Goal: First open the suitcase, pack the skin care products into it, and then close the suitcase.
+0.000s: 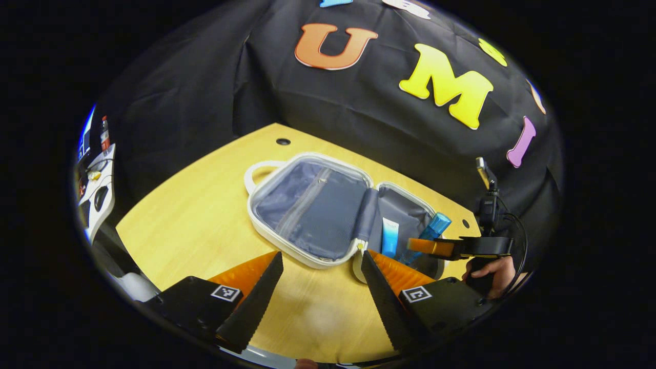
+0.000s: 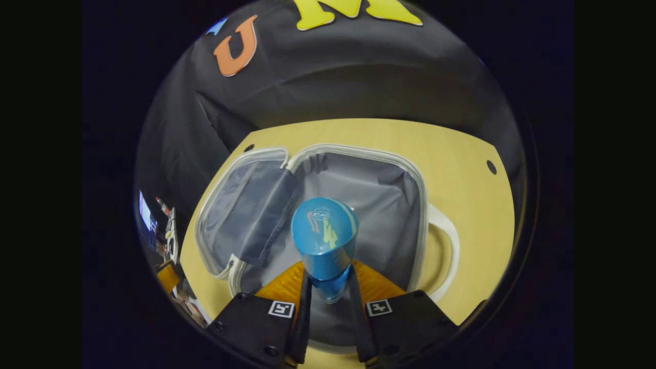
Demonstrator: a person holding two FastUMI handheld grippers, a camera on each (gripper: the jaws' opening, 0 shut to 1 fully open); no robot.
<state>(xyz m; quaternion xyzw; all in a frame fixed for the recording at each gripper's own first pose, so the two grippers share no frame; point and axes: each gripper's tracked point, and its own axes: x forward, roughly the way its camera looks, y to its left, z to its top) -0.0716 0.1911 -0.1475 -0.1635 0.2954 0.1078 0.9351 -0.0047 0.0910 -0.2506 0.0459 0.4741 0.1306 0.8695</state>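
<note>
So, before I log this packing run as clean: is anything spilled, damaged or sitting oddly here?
Nothing stands out. The suitcase lies open flat on the table, a white-and-blue tube already inside. The right gripper holds the blue bottle over the lining; the left gripper is open.

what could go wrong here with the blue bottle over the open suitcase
The right tongs grip the blue bottle low on its narrow end, so it may pivot or slip. Released here, it could land on the white tube already inside the suitcase and later block closing.
</note>
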